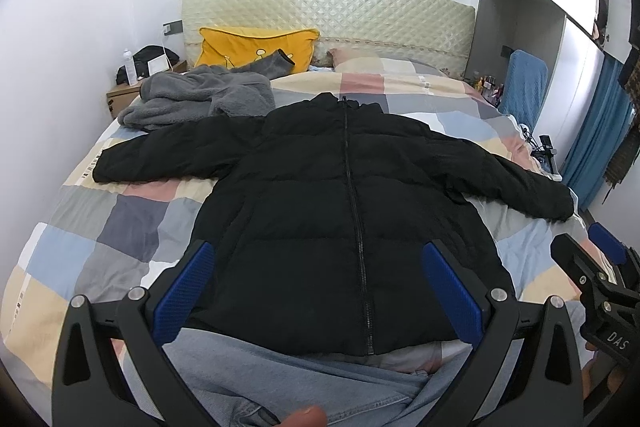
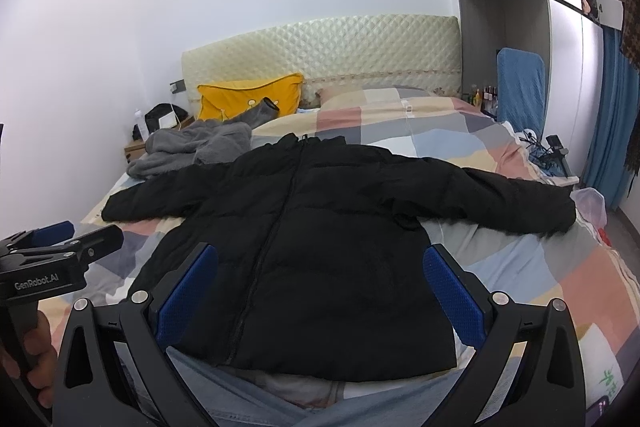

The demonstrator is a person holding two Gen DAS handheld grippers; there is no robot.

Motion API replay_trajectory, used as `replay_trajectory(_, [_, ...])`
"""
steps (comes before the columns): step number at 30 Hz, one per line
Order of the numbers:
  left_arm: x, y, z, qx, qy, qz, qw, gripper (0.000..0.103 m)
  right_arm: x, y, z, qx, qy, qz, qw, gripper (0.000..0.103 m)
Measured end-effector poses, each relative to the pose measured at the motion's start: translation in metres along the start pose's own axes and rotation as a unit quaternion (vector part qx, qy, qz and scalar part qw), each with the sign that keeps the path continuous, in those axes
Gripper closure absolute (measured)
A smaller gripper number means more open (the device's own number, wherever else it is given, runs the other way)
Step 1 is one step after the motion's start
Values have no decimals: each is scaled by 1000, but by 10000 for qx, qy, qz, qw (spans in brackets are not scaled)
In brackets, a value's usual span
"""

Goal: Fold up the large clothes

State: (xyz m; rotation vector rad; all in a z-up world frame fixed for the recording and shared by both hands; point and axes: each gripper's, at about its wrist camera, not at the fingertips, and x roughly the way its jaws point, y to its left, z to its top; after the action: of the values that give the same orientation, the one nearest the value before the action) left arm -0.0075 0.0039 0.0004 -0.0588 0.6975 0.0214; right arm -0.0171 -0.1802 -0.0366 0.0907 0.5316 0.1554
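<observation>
Black padded jacket (image 1: 344, 211): flat on the bed (image 1: 132, 219), zip up, sleeves spread, laid ready for folding, none begun. Left tongs (image 1: 320, 291) and right tongs (image 2: 320, 291): both wide, empty, poised above the hem. Grey fleece (image 1: 200, 99): heaped aside.

my left gripper (image 1: 318, 291): jaws spread wide, nothing between them | my right gripper (image 2: 320, 291): jaws spread wide, empty | both level, side by side, pointing forward

Yellow pillow (image 1: 256, 45), bottles (image 1: 486, 83) (perhaps cosmetics)
</observation>
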Motion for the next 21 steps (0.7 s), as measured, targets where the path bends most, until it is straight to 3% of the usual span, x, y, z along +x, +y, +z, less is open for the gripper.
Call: replay_trajectory(21, [19, -8, 12, -45, 132, -61, 9999, 0, 18, -26, 6, 80, 127, -202, 9997, 0])
